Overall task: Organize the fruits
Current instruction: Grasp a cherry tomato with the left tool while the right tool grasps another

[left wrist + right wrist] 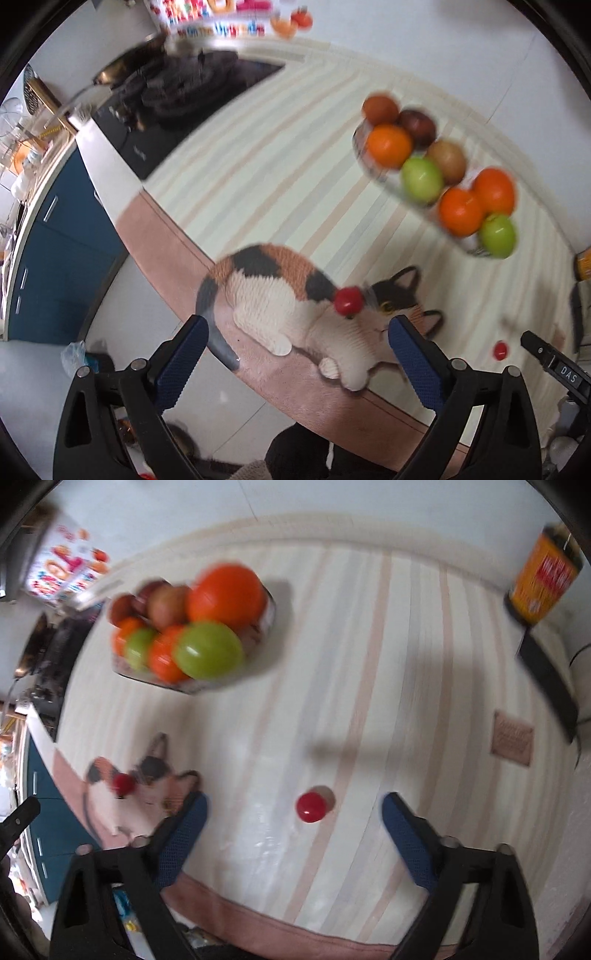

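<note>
A bowl (380,177) piled with oranges, green apples and brownish fruits stands on the striped tablecloth (258,166). One small red round fruit (348,301) lies on the cloth's printed cat, just beyond my open left gripper (295,332), which holds nothing. A second small red fruit (501,350) lies to the right. In the right wrist view that second fruit (311,806) sits on the cloth between the blue pads of my open right gripper (295,801), with neither pad touching it. The bowl (264,624) is farther back on the left, and the first red fruit (123,783) is at the left.
A black stove (184,92) with a pan (122,66) adjoins the table at the far left. An orange canister (543,583) and a black flat object (550,686) stand at the right. A small tan label (511,738) lies on the cloth. The pink cloth border (258,923) marks the near edge.
</note>
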`<action>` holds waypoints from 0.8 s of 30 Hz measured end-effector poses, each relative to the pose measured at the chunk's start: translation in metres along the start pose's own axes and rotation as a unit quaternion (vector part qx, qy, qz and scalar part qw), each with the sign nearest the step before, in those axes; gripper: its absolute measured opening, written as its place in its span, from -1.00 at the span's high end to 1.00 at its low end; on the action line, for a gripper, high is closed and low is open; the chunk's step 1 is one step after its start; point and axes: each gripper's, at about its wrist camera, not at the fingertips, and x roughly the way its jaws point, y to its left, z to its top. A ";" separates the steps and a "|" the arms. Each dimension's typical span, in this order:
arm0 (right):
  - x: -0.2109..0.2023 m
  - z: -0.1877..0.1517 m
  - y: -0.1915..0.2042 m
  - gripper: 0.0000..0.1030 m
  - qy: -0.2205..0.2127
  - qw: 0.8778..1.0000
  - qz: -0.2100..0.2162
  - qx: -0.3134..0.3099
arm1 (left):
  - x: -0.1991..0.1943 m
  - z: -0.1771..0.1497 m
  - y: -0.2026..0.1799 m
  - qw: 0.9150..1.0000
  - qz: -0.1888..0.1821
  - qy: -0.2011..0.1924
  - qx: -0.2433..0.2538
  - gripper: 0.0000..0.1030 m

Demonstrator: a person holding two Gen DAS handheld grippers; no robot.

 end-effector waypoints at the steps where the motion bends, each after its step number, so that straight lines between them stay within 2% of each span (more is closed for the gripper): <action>1: 0.007 0.000 -0.002 -0.40 0.004 1.000 -0.002 -0.001 | 0.012 0.001 -0.001 1.000 -0.002 0.013 -0.002 -0.94; 4: 0.032 -0.001 -0.003 -0.26 0.023 1.000 -0.004 -0.004 | 0.043 0.005 -0.007 0.999 -0.007 0.051 -0.001 -0.93; 8: 0.048 -0.004 -0.001 -0.21 0.035 0.999 -0.009 -0.008 | 0.073 0.015 -0.017 0.997 -0.008 0.073 0.011 -0.93; 10: 0.056 -0.007 0.000 -0.09 0.040 0.999 -0.011 -0.011 | 0.087 0.019 -0.022 0.996 -0.018 0.086 0.015 -0.93; 12: 0.062 -0.009 0.002 -0.02 0.043 0.999 -0.015 -0.016 | 0.100 0.022 -0.023 0.995 -0.027 0.094 0.014 -0.76; 14: 0.066 -0.010 0.004 0.11 0.043 0.999 -0.015 -0.022 | 0.110 0.023 -0.023 0.994 -0.032 0.100 0.011 -0.39; 15: 0.066 -0.011 0.005 0.20 0.042 0.999 -0.018 -0.026 | 0.112 0.024 -0.022 0.994 -0.051 0.099 0.003 -0.33; 19: 0.070 -0.013 0.010 0.39 0.035 0.998 -0.021 -0.038 | 0.107 0.028 -0.024 0.993 -0.074 0.088 0.002 0.32; 22: 0.072 -0.013 0.013 0.42 0.034 0.999 -0.016 -0.040 | 0.104 0.029 -0.026 0.993 -0.081 0.090 0.004 0.46; 24: 0.073 -0.014 0.016 0.42 0.034 0.998 -0.015 -0.041 | 0.104 0.028 -0.024 0.992 -0.088 0.094 0.002 0.46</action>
